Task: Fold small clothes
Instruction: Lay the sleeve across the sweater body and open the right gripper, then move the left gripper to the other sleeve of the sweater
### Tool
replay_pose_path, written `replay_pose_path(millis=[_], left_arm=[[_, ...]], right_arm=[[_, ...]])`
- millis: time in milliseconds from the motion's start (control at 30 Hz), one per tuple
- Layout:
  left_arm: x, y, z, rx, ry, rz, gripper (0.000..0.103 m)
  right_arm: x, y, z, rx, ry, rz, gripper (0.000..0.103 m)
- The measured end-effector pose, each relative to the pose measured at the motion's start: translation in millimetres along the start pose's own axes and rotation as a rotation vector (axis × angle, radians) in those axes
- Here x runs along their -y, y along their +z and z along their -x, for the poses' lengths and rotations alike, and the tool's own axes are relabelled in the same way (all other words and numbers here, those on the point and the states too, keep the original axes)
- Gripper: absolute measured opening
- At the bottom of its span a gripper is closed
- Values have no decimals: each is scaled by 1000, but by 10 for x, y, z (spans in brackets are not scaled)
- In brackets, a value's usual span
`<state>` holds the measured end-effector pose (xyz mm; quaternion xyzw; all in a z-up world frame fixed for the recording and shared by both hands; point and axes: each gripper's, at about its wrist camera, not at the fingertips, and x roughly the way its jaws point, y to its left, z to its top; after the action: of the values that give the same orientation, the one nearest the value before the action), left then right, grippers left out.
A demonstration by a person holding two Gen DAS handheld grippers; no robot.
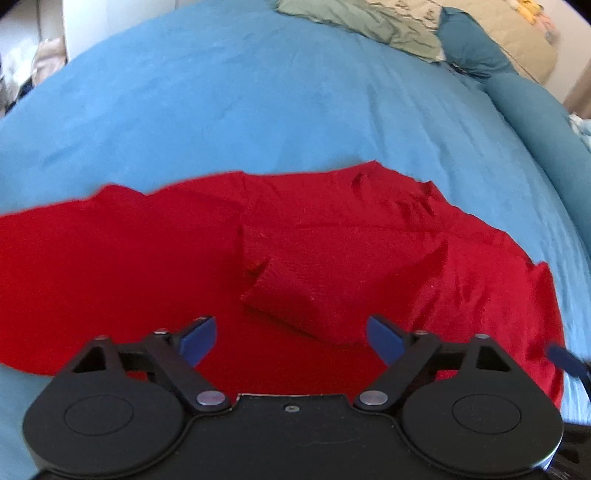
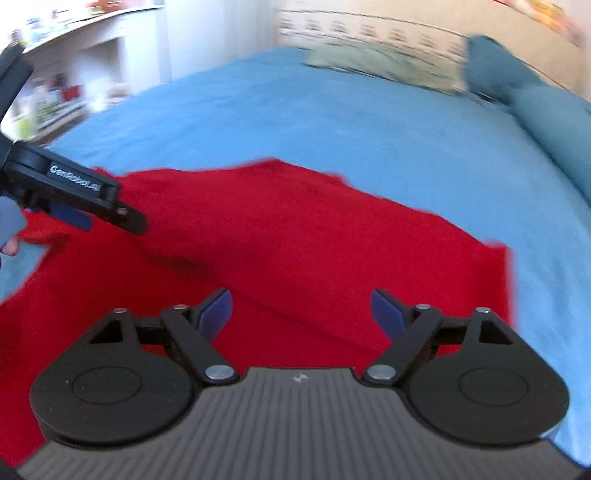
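Note:
A red garment [image 1: 332, 240] lies spread on the blue bedcover [image 1: 240, 103], with a raised fold near its middle. My left gripper [image 1: 291, 339] hovers low over it, jaws wide apart, the fold lying between the blue pads without touching them. In the right wrist view the same red garment [image 2: 295, 229] fills the foreground. My right gripper [image 2: 301, 314] stands open above it with only cloth below. The left gripper [image 2: 85, 206] shows there from the side at the left, over the garment's left part. A blue fingertip [image 1: 565, 360] of the right gripper pokes in at the left wrist view's right edge.
A pale green cloth [image 1: 362, 18] lies at the far end of the bed. Teal pillows [image 1: 532, 110] line the right side. A white shelf unit [image 2: 74, 74] with small items stands beyond the bed's left edge. A hand [image 2: 9, 229] holds the left gripper.

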<state>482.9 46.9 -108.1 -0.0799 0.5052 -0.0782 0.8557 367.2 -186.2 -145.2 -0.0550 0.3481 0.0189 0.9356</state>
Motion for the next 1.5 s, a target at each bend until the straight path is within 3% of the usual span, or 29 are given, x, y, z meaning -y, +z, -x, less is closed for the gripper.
replay_pose_path(millis=[167, 267, 333, 400, 700, 800, 867, 967, 1100, 1233, 1267, 1367, 1500], left_arm=[[48, -6, -182, 28, 60, 43, 69], [103, 7, -211, 50, 127, 26, 55], [132, 24, -222, 67, 152, 11, 37], [142, 64, -215, 82, 152, 4, 8], [54, 130, 154, 220, 224, -8, 8], [-21, -3, 96, 193, 246, -17, 8], [-81, -121, 2, 156, 250, -11, 8], [-92, -244, -40, 158, 272, -54, 10], [-105, -290, 50, 146, 342, -106, 32], [-112, -368, 230, 119, 457, -163, 42], [-91, -384, 308, 125, 461, -183, 49], [53, -399, 461, 170, 401, -240, 77], [279, -315, 284, 173, 306, -248, 77]], right_arm=[[498, -353, 115, -49, -188, -110, 98], [683, -537, 132, -77, -252, -164, 98], [790, -642, 118, -95, -288, -187, 98], [870, -681, 98, -89, -304, -201, 98], [1205, -528, -88, -49, -345, -215, 97], [1439, -460, -135, -60, -381, -252, 97], [1597, -536, -88, -74, -332, -315, 97], [1661, -561, -70, -90, -310, -303, 97], [1723, -535, -21, -109, -274, -271, 97], [1670, -474, 168, -126, -251, -192, 98], [1623, -428, 236, -128, -254, -158, 98], [1441, -236, 451, -71, -192, -101, 103], [1192, -45, 276, -32, -24, -135, 103]])
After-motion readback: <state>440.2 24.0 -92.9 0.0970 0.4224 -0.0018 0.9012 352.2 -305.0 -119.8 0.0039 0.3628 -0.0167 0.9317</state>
